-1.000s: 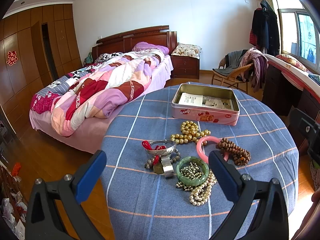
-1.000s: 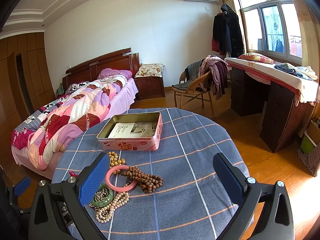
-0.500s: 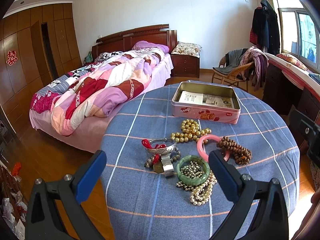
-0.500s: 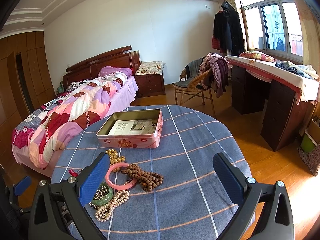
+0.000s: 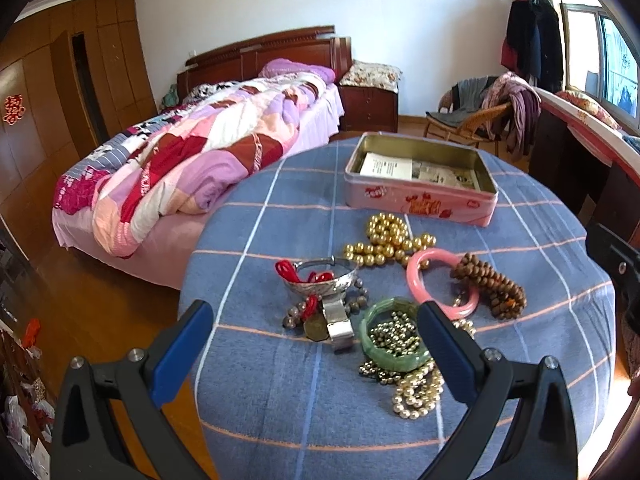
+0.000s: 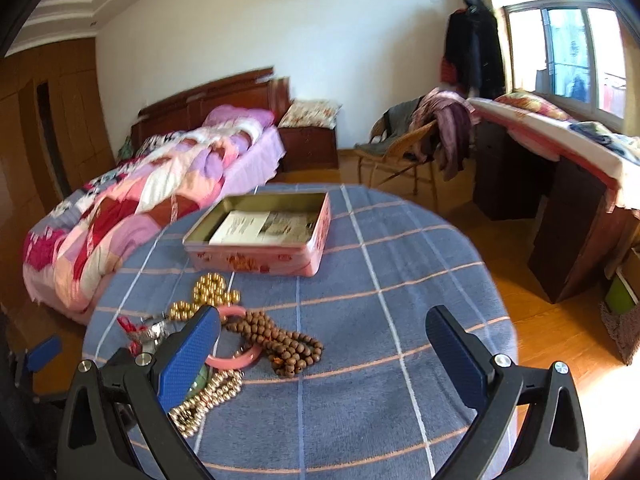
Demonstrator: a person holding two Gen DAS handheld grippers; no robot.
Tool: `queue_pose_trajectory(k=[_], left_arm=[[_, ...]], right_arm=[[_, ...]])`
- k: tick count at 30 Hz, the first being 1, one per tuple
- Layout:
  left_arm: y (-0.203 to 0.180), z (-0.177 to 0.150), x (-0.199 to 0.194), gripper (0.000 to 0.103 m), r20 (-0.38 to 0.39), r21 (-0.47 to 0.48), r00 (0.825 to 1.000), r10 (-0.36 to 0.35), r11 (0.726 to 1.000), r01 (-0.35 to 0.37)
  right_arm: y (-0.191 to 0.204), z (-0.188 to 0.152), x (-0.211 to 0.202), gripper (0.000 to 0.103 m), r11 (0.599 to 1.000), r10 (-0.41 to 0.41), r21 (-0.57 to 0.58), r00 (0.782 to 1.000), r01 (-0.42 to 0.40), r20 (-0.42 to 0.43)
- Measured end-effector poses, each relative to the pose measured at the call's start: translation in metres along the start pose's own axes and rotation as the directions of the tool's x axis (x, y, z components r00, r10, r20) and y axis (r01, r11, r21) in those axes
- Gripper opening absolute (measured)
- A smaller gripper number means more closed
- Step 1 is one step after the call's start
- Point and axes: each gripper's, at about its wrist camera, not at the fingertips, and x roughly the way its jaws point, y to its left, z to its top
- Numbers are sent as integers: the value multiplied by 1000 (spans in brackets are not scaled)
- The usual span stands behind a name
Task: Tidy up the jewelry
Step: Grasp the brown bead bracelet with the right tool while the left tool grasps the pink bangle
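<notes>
A pile of jewelry lies on a round table with a blue checked cloth (image 5: 280, 392): gold beads (image 5: 382, 242), a pink bangle (image 5: 440, 284), brown wooden beads (image 5: 490, 288), a green bangle (image 5: 394, 344), a silver bracelet with red cord (image 5: 322, 280) and pale pearls (image 5: 416, 394). An open pink tin (image 5: 420, 196) with papers inside stands behind them. My left gripper (image 5: 312, 328) is open and empty, just in front of the pile. My right gripper (image 6: 322, 338) is open and empty, over the wooden beads (image 6: 280, 340) and the cloth to their right; the tin (image 6: 260, 240) is beyond.
A bed with a patchwork quilt (image 5: 192, 152) stands left of the table. A wicker chair with clothes (image 6: 416, 148) and a dark desk (image 6: 560, 208) are at the right. The floor is wood.
Both grippers have moved closer to the table and the jewelry. The right view has tilted and turned; it is blurred now. Nothing on the table has moved.
</notes>
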Motion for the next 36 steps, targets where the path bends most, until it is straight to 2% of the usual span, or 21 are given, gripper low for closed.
queue_pose_trajectory(k=[4, 6, 9, 10, 12, 15, 17, 18, 19, 20, 21, 25, 29, 33, 36], left_arm=[[11, -6, 14, 103, -30, 24, 1000, 3, 1000, -2], [18, -10, 21, 103, -51, 30, 999, -4, 1000, 5], [30, -13, 31, 103, -89, -3, 996, 3, 1000, -4], [35, -13, 33, 103, -101, -20, 995, -16, 1000, 14], [41, -11, 36, 103, -111, -47, 993, -39, 998, 34], [46, -8, 37, 103, -103, -48, 994, -33, 998, 28], [47, -4, 40, 103, -105, -44, 994, -38, 998, 33], [48, -2, 41, 103, -108, -50, 993, -50, 998, 44], [48, 0, 44, 103, -110, -59, 992, -63, 997, 57], [49, 2, 46, 103, -112, -67, 991, -74, 996, 67], [50, 5, 48, 103, -116, -77, 989, -88, 994, 80], [50, 12, 59, 103, -133, -105, 982, -131, 988, 117], [43, 18, 61, 99, -139, -121, 975, -171, 981, 155], [17, 30, 58, 88, -136, -83, 949, -283, 958, 274], [-8, 41, 64, 83, -157, -57, 927, -341, 940, 336]], right_arm=[[-2, -4, 27, 102, 997, 36, -64, 996, -41, -86], [1, -7, 42, 99, 992, 83, -80, 988, -94, -133], [11, -9, 64, 79, 983, 95, -136, 979, -120, -178], [14, -9, 70, 77, 979, 101, -153, 976, -131, -193], [23, -12, 89, 76, 967, 110, -199, 965, -159, -238], [31, -16, 107, 75, 953, 92, -253, 955, -167, -282], [31, -17, 116, 74, 954, 97, -242, 948, -175, -303], [29, -15, 119, 62, 956, 117, -220, 941, -193, -317], [28, -13, 122, 45, 956, 134, -205, 936, -208, -325], [27, -13, 126, 34, 956, 135, -201, 928, -215, -347], [28, -14, 130, 29, 954, 129, -206, 919, -217, -372], [27, -14, 124, 22, 943, 162, -213, 910, -258, -382], [9, -2, 109, 22, 959, 209, -116, 924, -257, -319], [-8, 15, 93, 22, 970, 225, -37, 944, -240, -242], [-13, 23, 90, 22, 971, 231, 0, 947, -237, -223]])
